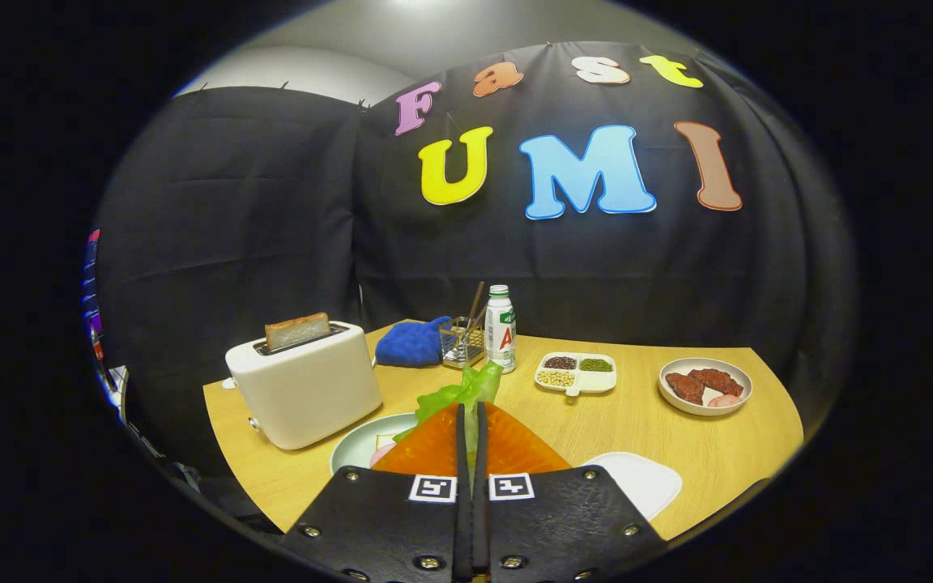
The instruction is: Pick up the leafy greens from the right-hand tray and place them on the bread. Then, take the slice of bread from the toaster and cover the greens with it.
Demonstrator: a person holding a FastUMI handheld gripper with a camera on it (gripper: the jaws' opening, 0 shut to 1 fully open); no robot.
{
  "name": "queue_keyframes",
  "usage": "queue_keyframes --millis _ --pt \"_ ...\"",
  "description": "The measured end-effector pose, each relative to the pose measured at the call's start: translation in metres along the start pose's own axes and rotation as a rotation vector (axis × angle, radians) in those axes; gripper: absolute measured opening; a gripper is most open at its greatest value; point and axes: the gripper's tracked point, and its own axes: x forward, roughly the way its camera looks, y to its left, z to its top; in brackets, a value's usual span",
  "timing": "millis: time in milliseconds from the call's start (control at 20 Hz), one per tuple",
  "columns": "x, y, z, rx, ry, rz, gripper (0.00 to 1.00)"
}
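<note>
Green leafy greens [466, 391] pinched between gripper [470, 421] fingers, above pale plate [357, 444] | toaster [304, 394] beside plate, bread slice [297, 330] upright in slot | wooden table [636, 421]

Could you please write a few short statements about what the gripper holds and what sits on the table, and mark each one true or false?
1. The gripper is shut on the leafy greens. True.
2. The toaster has no bread in its slot. False: a bread slice stands up out of it.
3. The greens are held above the pale green plate beside the toaster. True.
4. The blue mitt lies on the white tray. False: it lies at the back of the table, next to the bottle.
5. The divided dish holds three kinds of small grains or beans. True.
</note>
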Motion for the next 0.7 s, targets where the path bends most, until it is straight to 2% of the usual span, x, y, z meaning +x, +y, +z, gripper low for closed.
queue_keyframes --millis 250,500,700 --pt "0.010 0.016 -0.008 0.008 -0.004 -0.038 0.01" --pt "0.022 0.045 -0.030 0.050 0.021 0.006 0.00" --pt "0.035 0.051 -0.047 0.061 0.045 -0.007 0.00"
